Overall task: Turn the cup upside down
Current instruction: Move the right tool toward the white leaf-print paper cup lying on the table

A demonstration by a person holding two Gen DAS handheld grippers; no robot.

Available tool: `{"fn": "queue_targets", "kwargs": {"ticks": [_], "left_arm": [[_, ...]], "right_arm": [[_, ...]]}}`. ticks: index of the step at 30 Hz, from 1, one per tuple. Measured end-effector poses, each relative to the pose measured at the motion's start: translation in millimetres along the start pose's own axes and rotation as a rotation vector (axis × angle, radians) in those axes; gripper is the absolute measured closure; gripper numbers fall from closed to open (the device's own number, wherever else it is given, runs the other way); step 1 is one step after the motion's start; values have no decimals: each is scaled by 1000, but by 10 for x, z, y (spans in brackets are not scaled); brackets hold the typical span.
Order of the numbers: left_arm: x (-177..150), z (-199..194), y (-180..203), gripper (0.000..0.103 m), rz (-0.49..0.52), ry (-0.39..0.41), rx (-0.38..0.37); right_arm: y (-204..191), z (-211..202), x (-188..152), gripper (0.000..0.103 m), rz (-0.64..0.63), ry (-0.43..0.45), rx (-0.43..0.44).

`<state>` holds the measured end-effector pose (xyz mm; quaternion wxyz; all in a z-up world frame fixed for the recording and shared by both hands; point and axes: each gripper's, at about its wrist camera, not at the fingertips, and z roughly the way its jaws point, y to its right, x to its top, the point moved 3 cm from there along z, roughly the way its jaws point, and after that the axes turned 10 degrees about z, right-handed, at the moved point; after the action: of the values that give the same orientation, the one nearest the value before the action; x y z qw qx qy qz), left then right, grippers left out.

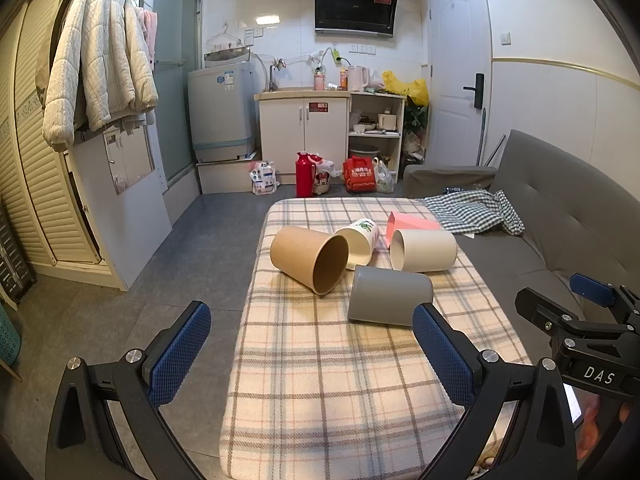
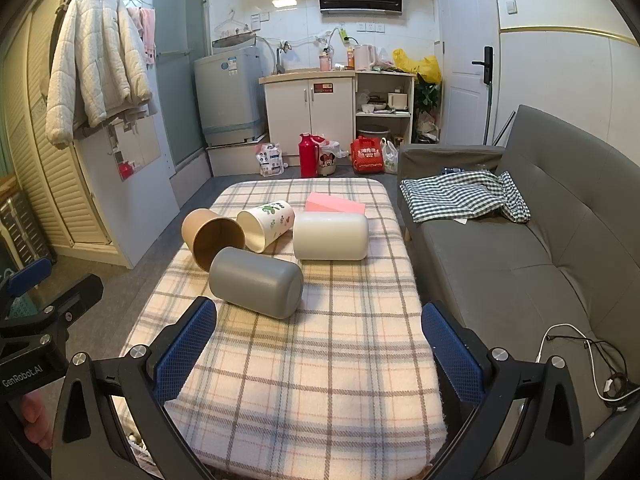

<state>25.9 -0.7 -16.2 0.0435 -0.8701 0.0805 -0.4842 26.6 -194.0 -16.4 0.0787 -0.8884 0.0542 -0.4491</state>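
Several cups lie on their sides on a plaid-covered table (image 1: 320, 380) (image 2: 320, 360): a brown paper cup (image 1: 308, 258) (image 2: 212, 238), a white cup with green print (image 1: 360, 240) (image 2: 266, 222), a cream cup (image 1: 424, 250) (image 2: 330, 236) and a grey cup (image 1: 390, 294) (image 2: 256, 282). My left gripper (image 1: 312, 352) is open and empty, short of the grey cup. My right gripper (image 2: 318, 354) is open and empty, just behind the grey cup. The right gripper also shows at the right edge of the left wrist view (image 1: 576, 320).
A pink box (image 1: 412, 224) (image 2: 334, 204) lies behind the cups. A grey sofa (image 2: 520, 260) with a checked cloth (image 2: 460, 194) stands right of the table. A white cable (image 2: 580, 360) lies on the sofa seat. Floor, cabinets and a washing machine are beyond.
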Motion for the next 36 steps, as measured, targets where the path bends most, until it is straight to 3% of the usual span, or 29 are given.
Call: {"fn": "queue_targets", "kwargs": {"ticks": [23, 28, 36], "left_arm": [[-1, 8, 1, 0, -2, -7, -1], [-208, 146, 39, 0, -11, -10, 28], [-247, 363, -105, 0, -30, -69, 36]], "right_arm": [[-9, 4, -9, 0, -2, -4, -1], [27, 45, -62, 0, -2, -3, -8], [43, 251, -57, 0, -38, -39, -7]]}}
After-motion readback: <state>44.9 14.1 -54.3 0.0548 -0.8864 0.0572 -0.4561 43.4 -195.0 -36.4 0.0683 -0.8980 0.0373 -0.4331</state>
